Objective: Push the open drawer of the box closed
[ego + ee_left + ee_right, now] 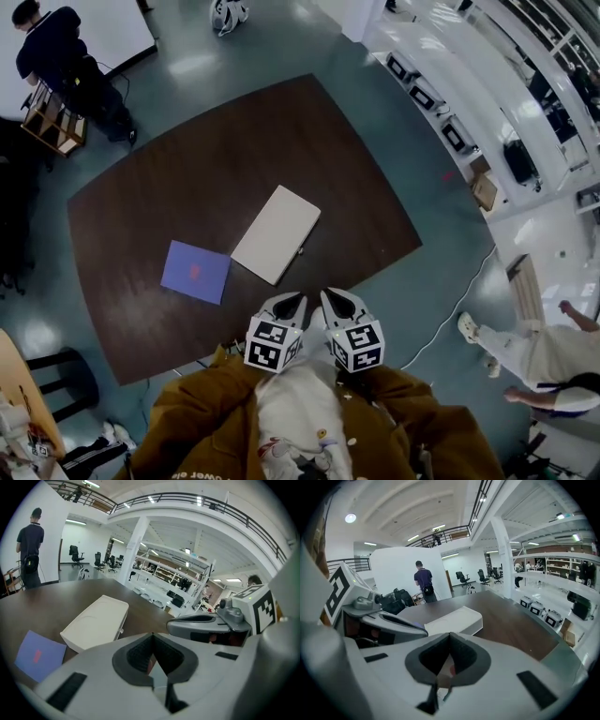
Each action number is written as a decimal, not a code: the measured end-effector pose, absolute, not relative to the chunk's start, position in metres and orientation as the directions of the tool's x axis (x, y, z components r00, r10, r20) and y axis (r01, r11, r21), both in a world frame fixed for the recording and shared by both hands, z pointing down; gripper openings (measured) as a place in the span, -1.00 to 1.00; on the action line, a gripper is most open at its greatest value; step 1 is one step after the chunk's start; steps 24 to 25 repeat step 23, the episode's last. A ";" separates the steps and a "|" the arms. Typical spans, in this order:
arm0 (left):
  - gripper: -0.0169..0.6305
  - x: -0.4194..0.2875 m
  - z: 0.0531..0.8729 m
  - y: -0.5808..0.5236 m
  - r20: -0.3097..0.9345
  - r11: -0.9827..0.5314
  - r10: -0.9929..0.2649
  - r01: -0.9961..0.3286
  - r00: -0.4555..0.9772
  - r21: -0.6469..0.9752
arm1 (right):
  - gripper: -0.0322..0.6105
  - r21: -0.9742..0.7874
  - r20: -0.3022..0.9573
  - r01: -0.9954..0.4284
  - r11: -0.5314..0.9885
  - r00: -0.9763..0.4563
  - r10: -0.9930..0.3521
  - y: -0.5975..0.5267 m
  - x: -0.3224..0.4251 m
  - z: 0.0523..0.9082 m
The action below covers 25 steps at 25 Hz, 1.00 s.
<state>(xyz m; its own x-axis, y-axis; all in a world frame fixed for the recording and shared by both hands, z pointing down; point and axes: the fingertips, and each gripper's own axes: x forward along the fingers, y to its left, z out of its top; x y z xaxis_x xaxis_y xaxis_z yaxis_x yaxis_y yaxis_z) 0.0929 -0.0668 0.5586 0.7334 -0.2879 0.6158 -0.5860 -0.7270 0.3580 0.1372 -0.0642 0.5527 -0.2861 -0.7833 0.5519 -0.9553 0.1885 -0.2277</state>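
A flat white box (277,232) lies near the middle of the dark brown table (356,187), with a small knob (301,250) on its side nearest me. I cannot tell whether its drawer stands out. Both grippers hover side by side at the table's near edge, short of the box. The left gripper (293,300) is shut with nothing between its jaws, and so is the right gripper (330,295). The left gripper view shows the box (96,620) ahead to the left of the closed jaw tips (151,634). In the right gripper view the box (452,619) lies just beyond the closed tips (450,633).
A purple sheet (195,272) lies on the table left of the box. A person (56,56) stands at a wooden chair beyond the far left corner. Another person (548,361) is at the right. A black stool (61,375) stands near left, and white shelves (450,103) at the far right.
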 end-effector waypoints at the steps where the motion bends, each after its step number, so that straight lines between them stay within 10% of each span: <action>1: -0.93 0.094 0.556 -0.066 0.612 -0.728 -0.295 -0.587 0.734 0.353 | -0.88 -0.227 0.549 -0.956 0.185 -0.283 -0.787 -0.061 0.138 0.550; 25: -0.93 0.099 0.540 -0.054 0.593 -0.748 -0.312 -0.577 0.742 0.329 | -0.88 -0.225 0.533 -0.966 0.130 -0.234 -0.813 -0.034 0.136 0.534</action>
